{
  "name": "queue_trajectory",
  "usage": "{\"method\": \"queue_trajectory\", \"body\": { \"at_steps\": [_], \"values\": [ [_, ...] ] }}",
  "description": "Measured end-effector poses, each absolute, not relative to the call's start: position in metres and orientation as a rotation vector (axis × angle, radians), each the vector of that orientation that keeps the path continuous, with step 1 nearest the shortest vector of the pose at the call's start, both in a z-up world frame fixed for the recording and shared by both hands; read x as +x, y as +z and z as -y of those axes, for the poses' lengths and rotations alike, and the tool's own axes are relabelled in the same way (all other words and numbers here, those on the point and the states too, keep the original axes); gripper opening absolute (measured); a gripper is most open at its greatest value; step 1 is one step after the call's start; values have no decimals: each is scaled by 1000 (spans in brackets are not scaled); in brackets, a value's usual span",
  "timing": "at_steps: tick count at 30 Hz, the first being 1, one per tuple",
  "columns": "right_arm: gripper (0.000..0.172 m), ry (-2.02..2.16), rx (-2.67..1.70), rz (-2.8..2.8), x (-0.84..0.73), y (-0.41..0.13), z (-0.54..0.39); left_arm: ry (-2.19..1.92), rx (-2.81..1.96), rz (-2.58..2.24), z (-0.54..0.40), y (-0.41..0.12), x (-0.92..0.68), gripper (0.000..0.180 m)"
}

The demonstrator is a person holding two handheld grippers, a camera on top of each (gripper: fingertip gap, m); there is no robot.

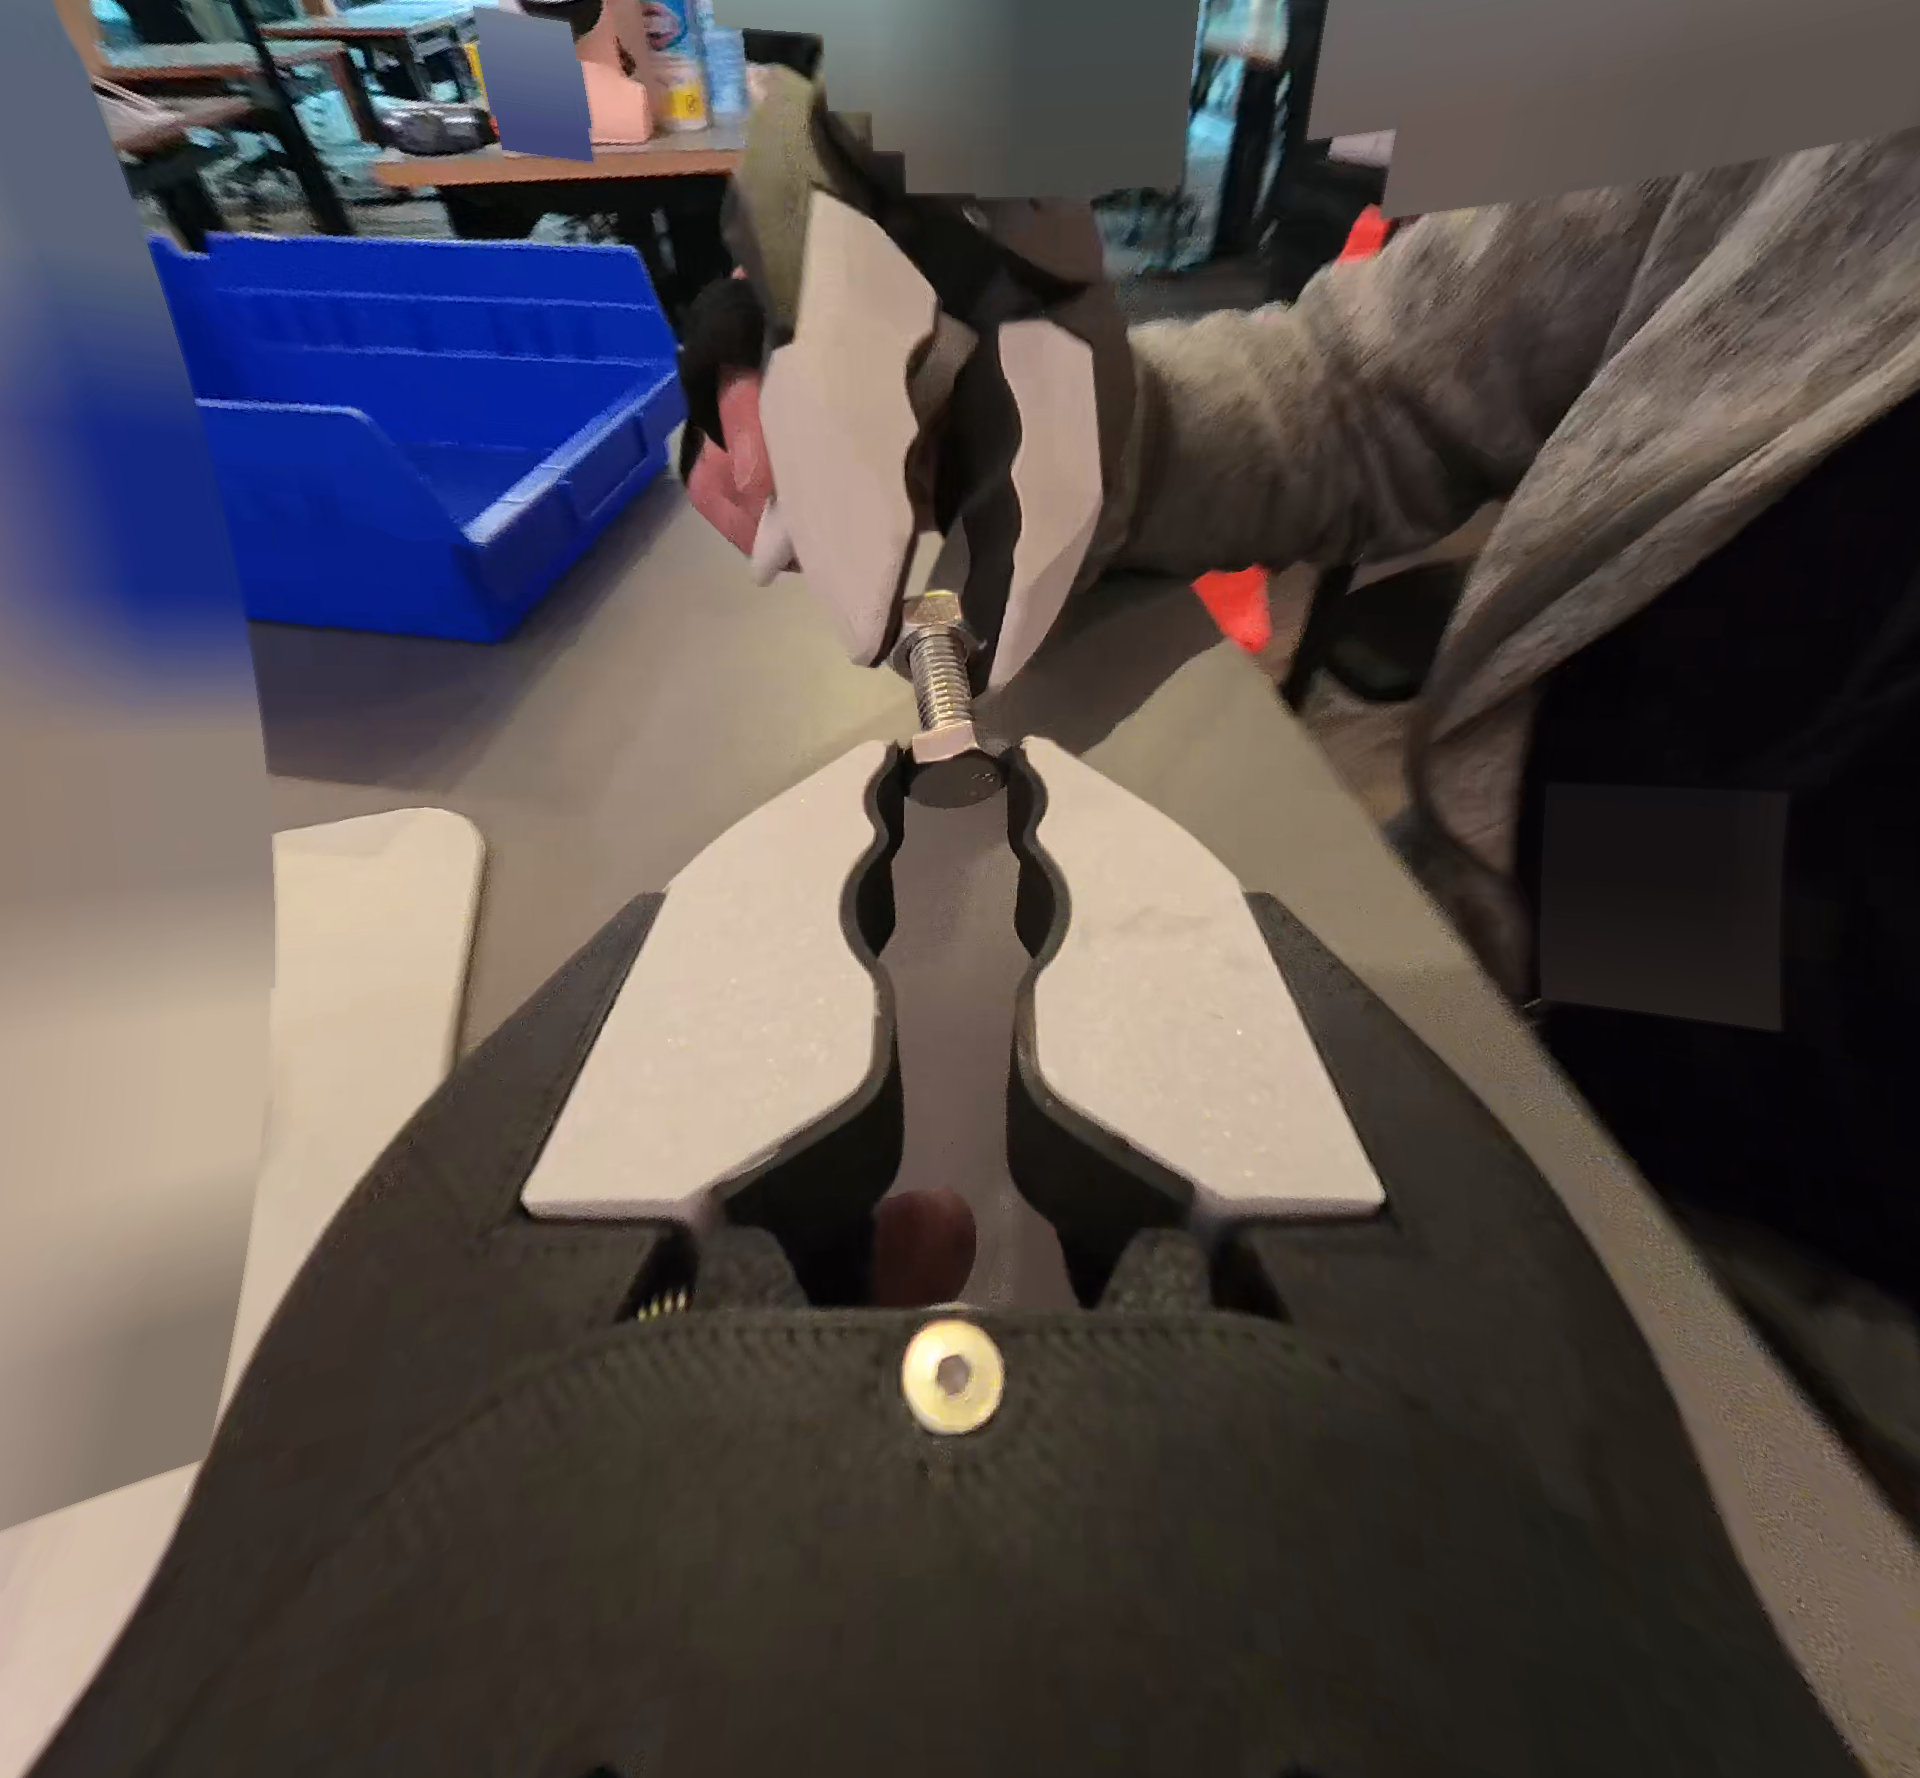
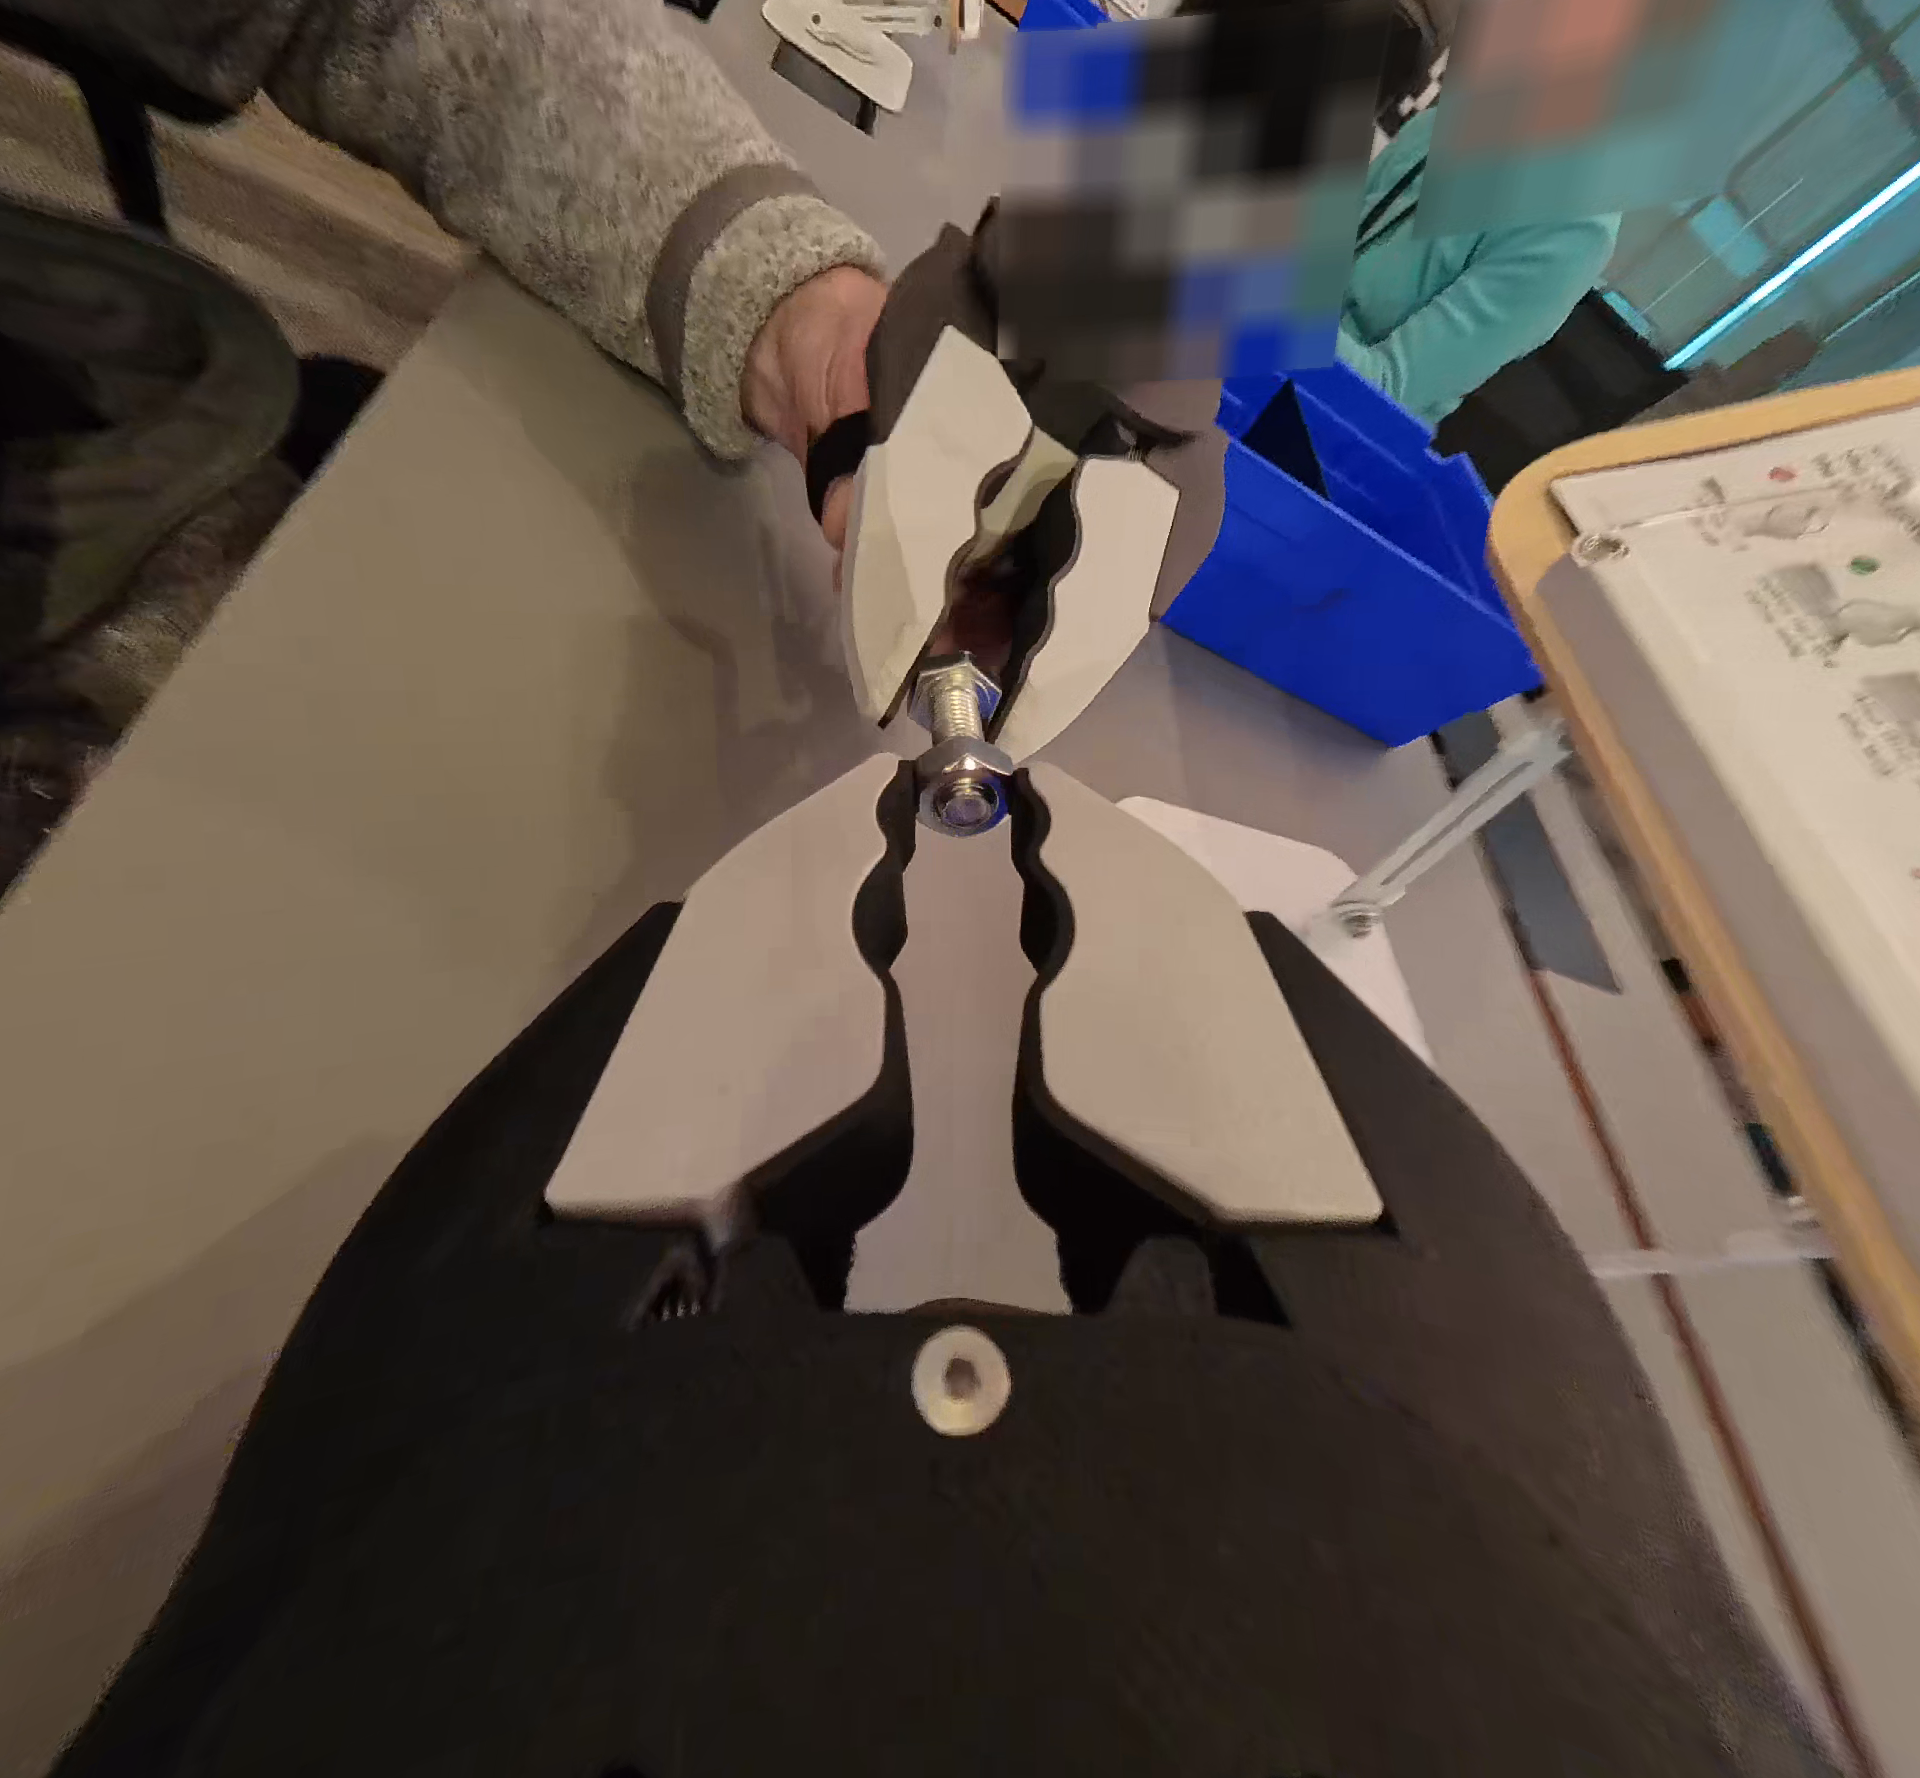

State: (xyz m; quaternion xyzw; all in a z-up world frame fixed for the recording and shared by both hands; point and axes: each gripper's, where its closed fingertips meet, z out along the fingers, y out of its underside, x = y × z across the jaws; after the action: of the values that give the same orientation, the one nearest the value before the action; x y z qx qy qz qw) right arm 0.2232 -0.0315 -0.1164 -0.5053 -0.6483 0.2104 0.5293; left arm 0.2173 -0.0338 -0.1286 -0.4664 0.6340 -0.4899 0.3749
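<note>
Bolt (image 1: 940, 679) and nut are shared between the two grippers, held in the air above the grey table (image 1: 623, 689). The left gripper (image 1: 951, 772) is clamped on the bolt's hexagonal head, its two grey fingertips pressing on either side of it. From there the threaded shaft points away toward the right gripper (image 1: 935, 632), whose fingertips are closed on the nut (image 1: 932, 611) at the far end of the shaft.

Seen from the right wrist, the same nut (image 2: 961, 783) sits gripped between the right gripper's (image 2: 961, 788) fingertips, with the end of the bolt (image 2: 951, 705) showing through its middle. Beyond it the left gripper (image 2: 951, 674) pinches the head. A hand (image 2: 805, 378) in a grey fleece sleeve (image 2: 582, 128) holds that left gripper.

A blue bin (image 1: 436, 440) stands on the table behind the grippers. A white panel with a wooden edge (image 2: 1714, 689) lies to the right, propped by a metal bracket (image 2: 1444, 835).
</note>
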Motion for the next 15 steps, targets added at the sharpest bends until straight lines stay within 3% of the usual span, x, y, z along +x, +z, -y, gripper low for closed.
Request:
{"method": "queue_trajectory", "body": {
  "at_steps": [1, 11, 15],
  "values": [
    [17, 561, -1241, 1531, 224, -117, 31, -1142, -1163, -1644, 31, -130, 218, 18],
    [17, 1286, -1696, 1111, 227, -130, 9, 352, -652, -1662, -8, -134, 217, 19],
    [17, 1435, -1753, 1011, 228, -136, 6, 522, -575, -1658, -11, -138, 217, 19]
  ]
}}
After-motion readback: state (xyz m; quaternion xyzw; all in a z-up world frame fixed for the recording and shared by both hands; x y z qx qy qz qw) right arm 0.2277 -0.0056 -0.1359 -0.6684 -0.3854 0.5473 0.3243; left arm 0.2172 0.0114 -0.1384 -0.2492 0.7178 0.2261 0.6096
